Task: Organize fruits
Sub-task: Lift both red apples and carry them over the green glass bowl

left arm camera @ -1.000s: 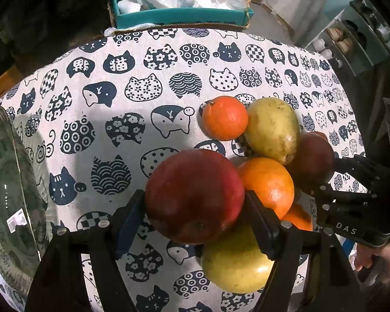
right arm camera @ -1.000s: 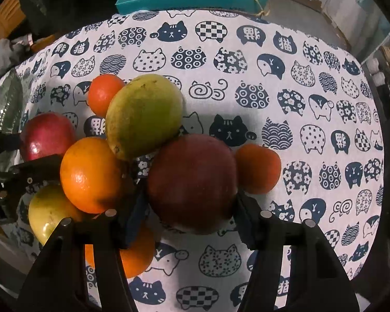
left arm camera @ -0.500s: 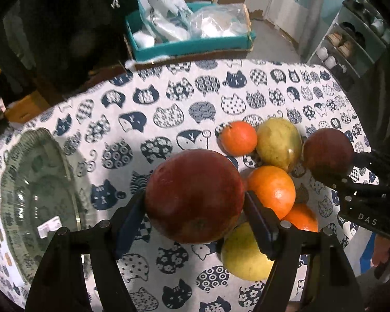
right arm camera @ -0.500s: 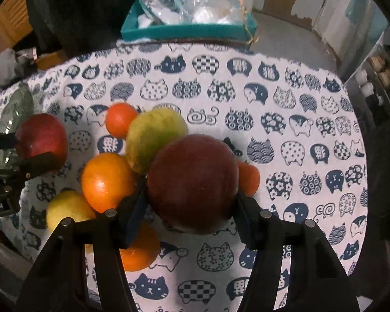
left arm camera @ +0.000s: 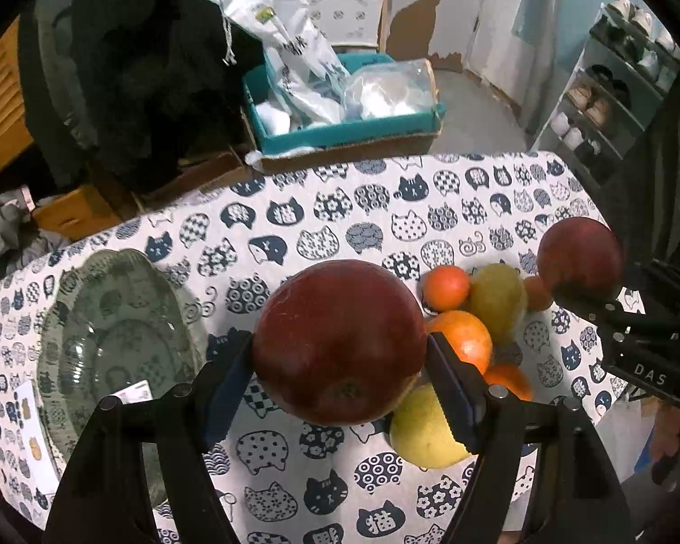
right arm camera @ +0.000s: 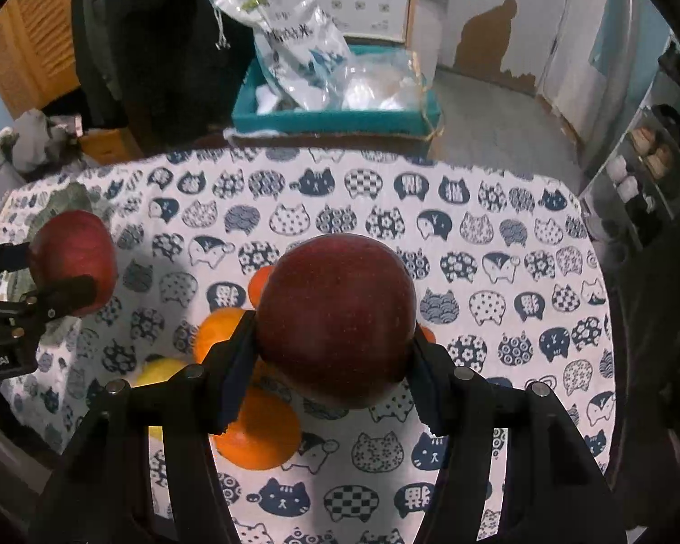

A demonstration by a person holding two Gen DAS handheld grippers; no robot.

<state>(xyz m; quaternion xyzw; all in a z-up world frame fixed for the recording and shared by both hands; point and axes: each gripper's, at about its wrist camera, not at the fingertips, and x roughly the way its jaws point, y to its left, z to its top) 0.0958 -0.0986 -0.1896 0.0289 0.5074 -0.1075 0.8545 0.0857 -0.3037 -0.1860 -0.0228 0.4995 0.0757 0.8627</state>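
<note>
Plainly, the glass bowl (left arm camera: 113, 340) lay at approx. 9 o'clock from the left hand-held gripper (left arm camera: 340, 362), nearer than the right hand-held gripper (right arm camera: 335, 344), each clamping a red apple (left arm camera: 340, 340).

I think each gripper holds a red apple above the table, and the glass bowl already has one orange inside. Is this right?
Not quite: the glass bowl has no fruit inside, as the left wrist view shows. The left gripper and right gripper do each hold a red apple above the table.

Red apple (right arm camera: 335, 317) hides most fruits behind; glass bowl (right arm camera: 75, 197) blurred.
</note>
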